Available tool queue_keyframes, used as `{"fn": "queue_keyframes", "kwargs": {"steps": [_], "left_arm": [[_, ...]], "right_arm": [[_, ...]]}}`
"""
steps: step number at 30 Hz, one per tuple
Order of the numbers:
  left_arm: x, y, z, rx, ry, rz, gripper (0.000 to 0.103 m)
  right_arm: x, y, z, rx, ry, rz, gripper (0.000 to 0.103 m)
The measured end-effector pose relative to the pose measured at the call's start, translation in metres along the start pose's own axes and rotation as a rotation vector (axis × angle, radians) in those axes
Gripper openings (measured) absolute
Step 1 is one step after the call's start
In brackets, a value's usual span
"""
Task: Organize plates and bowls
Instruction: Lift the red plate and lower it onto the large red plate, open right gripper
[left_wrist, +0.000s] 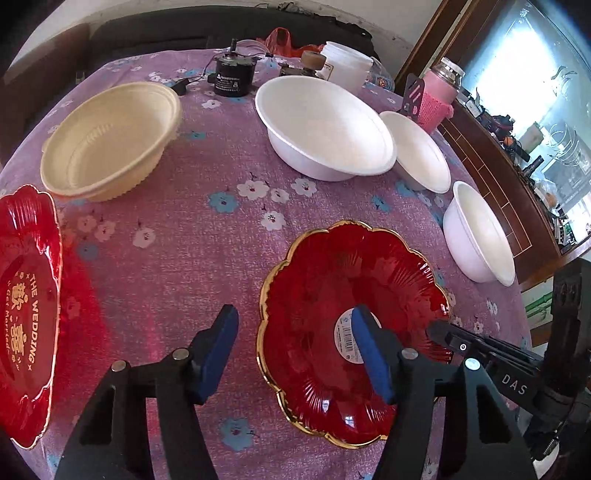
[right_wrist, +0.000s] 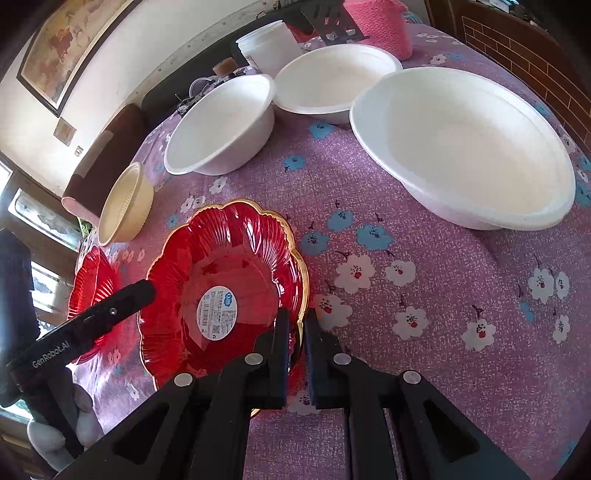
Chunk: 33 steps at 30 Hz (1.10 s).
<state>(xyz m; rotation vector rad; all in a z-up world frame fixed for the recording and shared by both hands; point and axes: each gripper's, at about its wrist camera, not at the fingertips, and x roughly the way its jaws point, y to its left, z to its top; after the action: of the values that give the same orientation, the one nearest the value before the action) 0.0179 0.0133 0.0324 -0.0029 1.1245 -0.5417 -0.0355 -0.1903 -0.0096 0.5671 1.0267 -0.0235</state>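
Right wrist: right tongs (right_wrist: 296, 325) pinch red plate (right_wrist: 221, 280) rim.

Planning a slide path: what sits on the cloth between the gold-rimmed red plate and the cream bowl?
Nothing: only bare flowered cloth lies between red plate and cream bowl, seen in the left wrist view.

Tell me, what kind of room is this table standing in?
Most likely a lived-in home, perhaps a dining or living room. The table wears a purple flowered tablecloth, a framed picture hangs on the wall, and a wooden cabinet crowded with household odds and ends stands beside it.
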Motion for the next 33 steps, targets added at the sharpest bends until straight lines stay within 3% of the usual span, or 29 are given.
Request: {"fn": "queue_keyframes", "kwargs": {"steps": [4, 7, 11, 20, 27, 33], "left_arm": [[0.018, -0.004, 0.001, 0.011, 0.026, 0.039, 0.036], [0.017, 0.000, 0.000, -0.003, 0.011, 0.062, 0.022], [0.006, 0.006, -0.005, -0.029, -0.011, 0.063, 0.022], [-0.072, 0.030, -0.009, -0.098, -0.193, 0.018, 0.022], [-0.147, 0.089, -0.021, -0.197, -0.345, 0.067, 0.022], [-0.175, 0.158, -0.035, -0.317, -0.395, 0.142, 0.022]], "right_arm": [[0.000, 0.001, -0.003, -0.011, -0.020, -0.013, 0.011], [-0.001, 0.000, -0.006, -0.017, -0.034, -0.019, 0.011], [-0.008, 0.002, -0.011, -0.030, -0.057, -0.004, 0.009], [-0.046, 0.048, -0.015, -0.116, -0.169, 0.038, 0.010], [-0.047, 0.126, -0.010, -0.206, -0.178, 0.138, 0.010], [-0.020, 0.211, -0.016, -0.316, -0.133, 0.196, 0.010]]}}
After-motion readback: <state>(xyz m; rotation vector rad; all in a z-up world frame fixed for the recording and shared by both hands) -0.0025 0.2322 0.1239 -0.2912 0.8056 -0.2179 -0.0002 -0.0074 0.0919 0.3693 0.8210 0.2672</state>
